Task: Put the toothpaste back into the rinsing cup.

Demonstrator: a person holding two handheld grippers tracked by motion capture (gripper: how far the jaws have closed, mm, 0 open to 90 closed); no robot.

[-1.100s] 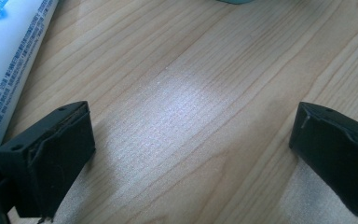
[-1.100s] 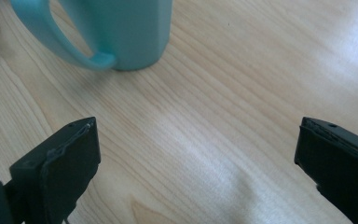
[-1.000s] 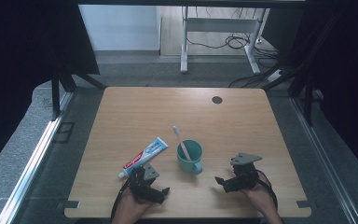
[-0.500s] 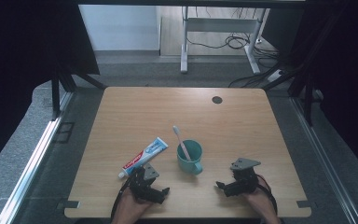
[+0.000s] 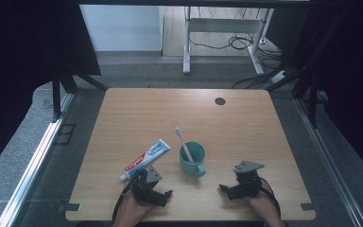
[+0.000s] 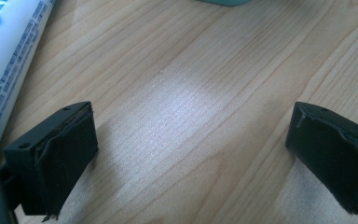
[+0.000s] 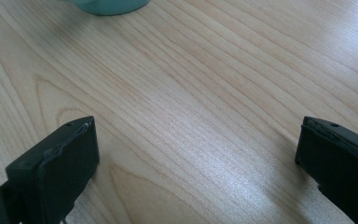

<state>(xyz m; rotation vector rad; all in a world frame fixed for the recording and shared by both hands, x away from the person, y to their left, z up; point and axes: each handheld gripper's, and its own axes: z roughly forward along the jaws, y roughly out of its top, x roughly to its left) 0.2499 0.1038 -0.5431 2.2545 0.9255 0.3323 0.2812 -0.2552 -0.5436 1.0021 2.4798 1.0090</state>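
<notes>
A teal mug [image 5: 192, 159] stands near the table's front middle with a pink-and-white toothbrush [image 5: 184, 143] leaning in it. A white, blue and red toothpaste tube [image 5: 146, 160] lies flat to its left. My left gripper [image 5: 163, 196] rests low at the front edge, just below the tube's cap end, open over bare wood [image 6: 186, 126]; the tube [image 6: 7, 60] runs along that view's left edge. My right gripper [image 5: 223, 190] sits front right of the mug, open over bare wood [image 7: 196, 140], with the mug's base [image 7: 109, 5] at the top.
The wooden table [image 5: 246, 127] has a dark round grommet [image 5: 220, 100] near its far edge. Beyond it stand a metal desk frame [image 5: 222, 33] and cables on the floor. Black curtains hang at both sides.
My right gripper has drawn back slightly toward the front edge of the table. The left gripper, mug and tube have stayed put.
</notes>
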